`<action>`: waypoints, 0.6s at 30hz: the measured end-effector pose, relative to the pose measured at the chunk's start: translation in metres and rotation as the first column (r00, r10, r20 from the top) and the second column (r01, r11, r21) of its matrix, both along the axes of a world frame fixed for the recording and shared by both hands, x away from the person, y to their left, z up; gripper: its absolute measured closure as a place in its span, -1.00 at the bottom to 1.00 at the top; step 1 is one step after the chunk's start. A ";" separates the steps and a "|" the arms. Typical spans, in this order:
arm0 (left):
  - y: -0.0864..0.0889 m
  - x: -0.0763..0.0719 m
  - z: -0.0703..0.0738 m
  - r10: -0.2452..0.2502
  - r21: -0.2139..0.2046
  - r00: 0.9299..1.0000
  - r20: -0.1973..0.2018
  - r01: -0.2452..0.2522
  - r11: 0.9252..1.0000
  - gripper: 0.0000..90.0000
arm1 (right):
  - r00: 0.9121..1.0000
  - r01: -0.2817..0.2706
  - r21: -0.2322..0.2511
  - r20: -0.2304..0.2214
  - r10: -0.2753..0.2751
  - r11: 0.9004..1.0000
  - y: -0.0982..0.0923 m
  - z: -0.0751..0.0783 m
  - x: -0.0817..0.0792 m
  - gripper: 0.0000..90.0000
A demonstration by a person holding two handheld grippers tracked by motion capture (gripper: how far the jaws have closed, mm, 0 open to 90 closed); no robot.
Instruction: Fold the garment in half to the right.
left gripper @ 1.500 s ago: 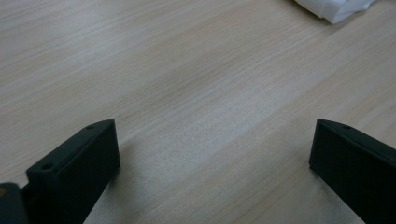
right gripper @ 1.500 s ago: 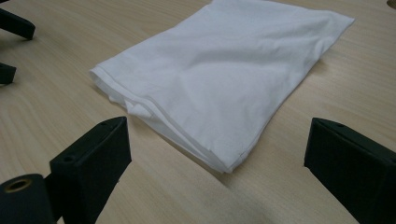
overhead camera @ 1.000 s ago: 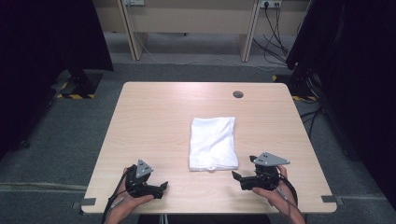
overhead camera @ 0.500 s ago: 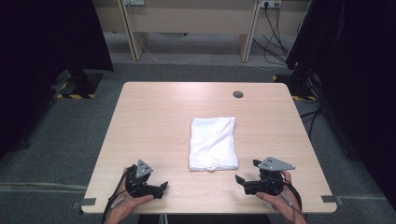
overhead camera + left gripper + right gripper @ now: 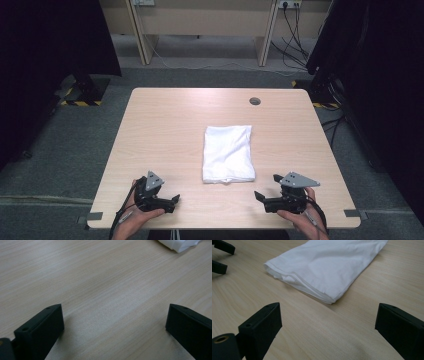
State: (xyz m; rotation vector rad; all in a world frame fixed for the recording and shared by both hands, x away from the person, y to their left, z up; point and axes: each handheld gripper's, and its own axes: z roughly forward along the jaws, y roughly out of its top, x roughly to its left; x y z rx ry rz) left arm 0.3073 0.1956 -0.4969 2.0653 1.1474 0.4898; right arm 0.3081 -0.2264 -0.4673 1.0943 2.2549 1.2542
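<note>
A folded white cloth (image 5: 228, 153) lies flat in the middle of the light wooden table (image 5: 175, 130). My left gripper (image 5: 174, 199) rests near the table's front edge at the left, open, with bare wood between its jaws (image 5: 113, 320); a corner of the cloth (image 5: 178, 244) shows at the top right of its view. My right gripper (image 5: 259, 195) sits near the front edge at the right, open and empty, aimed at the cloth's (image 5: 324, 267) near folded edge a short way ahead. The left gripper's fingertips (image 5: 222, 247) appear far off in the right gripper view.
A round cable hole (image 5: 255, 101) sits in the tabletop at the back right. Beyond the table are desk legs (image 5: 142, 37) and cables (image 5: 295, 30) on grey carpet. Dark curtains stand at both sides.
My right gripper has drawn back slightly toward the front edge and to the right. The left gripper and the cloth have stayed put.
</note>
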 end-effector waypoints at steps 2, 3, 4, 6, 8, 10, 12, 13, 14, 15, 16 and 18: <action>0.000 0.000 0.000 0.000 0.000 1.000 0.000 0.000 1.000 -0.98 | 1.000 0.000 -0.003 -0.004 0.000 1.000 0.000 -0.002 -0.001 -0.84; 0.000 0.000 0.000 0.000 0.000 1.000 0.000 0.000 1.000 -0.98 | 1.000 0.000 -0.005 -0.003 0.000 1.000 -0.001 -0.002 -0.001 -0.84; 0.000 0.000 0.000 0.000 0.000 1.000 0.000 0.000 1.000 -0.98 | 1.000 -0.002 -0.007 -0.005 0.002 1.000 -0.001 -0.003 -0.001 -0.84; 0.000 0.000 0.000 0.000 0.000 1.000 0.000 0.000 1.000 -0.98 | 1.000 0.000 -0.008 -0.008 0.000 1.000 0.000 -0.004 -0.002 -0.84; 0.000 0.000 0.000 0.000 0.000 1.000 0.000 0.000 1.000 -0.98 | 1.000 0.000 -0.009 -0.007 0.000 1.000 0.000 -0.005 -0.002 -0.84; 0.000 0.000 0.000 0.000 0.000 1.000 0.000 0.000 1.000 -0.98 | 1.000 0.000 -0.008 -0.008 0.000 1.000 0.000 -0.005 -0.004 -0.84; 0.000 0.000 0.000 0.000 0.000 1.000 0.000 0.000 1.000 -0.98 | 1.000 -0.001 -0.008 -0.008 0.001 1.000 0.000 -0.006 -0.005 -0.84; 0.000 0.000 0.000 0.000 0.000 1.000 0.000 0.000 1.000 -0.98 | 1.000 -0.002 -0.008 -0.008 0.002 1.000 -0.001 -0.006 -0.006 -0.84; 0.000 0.000 0.000 0.000 0.000 1.000 0.000 0.000 1.000 -0.98 | 1.000 -0.003 -0.008 -0.007 0.003 1.000 -0.001 -0.006 -0.007 -0.84; 0.000 0.000 0.000 0.000 0.000 1.000 0.000 0.000 1.000 -0.98 | 1.000 -0.003 -0.006 -0.008 0.003 1.000 -0.001 -0.006 -0.007 -0.84; 0.000 0.000 0.000 0.000 0.000 1.000 0.000 0.000 1.000 -0.98 | 1.000 -0.002 -0.005 -0.008 0.002 1.000 -0.001 -0.006 -0.008 -0.84; 0.000 0.000 0.000 0.000 0.000 1.000 0.000 0.000 1.000 -0.98 | 1.000 -0.001 -0.004 -0.007 0.001 1.000 -0.002 -0.006 -0.009 -0.84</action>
